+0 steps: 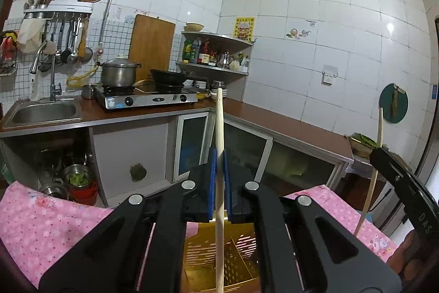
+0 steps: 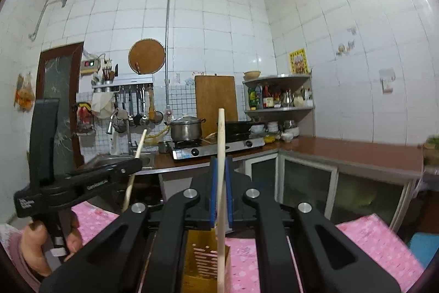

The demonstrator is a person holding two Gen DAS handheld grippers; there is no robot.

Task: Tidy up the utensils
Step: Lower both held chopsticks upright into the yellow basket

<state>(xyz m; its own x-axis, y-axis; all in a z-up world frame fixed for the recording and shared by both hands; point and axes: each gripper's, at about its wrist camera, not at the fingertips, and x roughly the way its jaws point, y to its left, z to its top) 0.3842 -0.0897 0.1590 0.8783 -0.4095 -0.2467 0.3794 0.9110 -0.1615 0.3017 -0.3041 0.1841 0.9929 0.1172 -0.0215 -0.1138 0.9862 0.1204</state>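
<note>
My left gripper [image 1: 219, 158] is shut on a pale wooden chopstick [image 1: 219, 128] that stands upright, its lower end reaching down into a yellow perforated utensil holder [image 1: 219, 260]. My right gripper [image 2: 221, 164] is shut on a second wooden chopstick [image 2: 221, 133], also upright above the same yellow holder [image 2: 204, 262]. The right gripper with its chopstick [image 1: 380, 125] shows at the right of the left wrist view. The left gripper with its chopstick [image 2: 140, 147] shows at the left of the right wrist view. Both chopsticks' lower tips are hidden.
The holder stands on a table with a pink flowered cloth [image 1: 41, 224]. Behind are a brown kitchen counter [image 1: 274, 120] with a sink [image 1: 44, 111], a gas stove [image 1: 148, 98] carrying a steel pot and a black wok, and a corner shelf of bottles [image 1: 216, 54].
</note>
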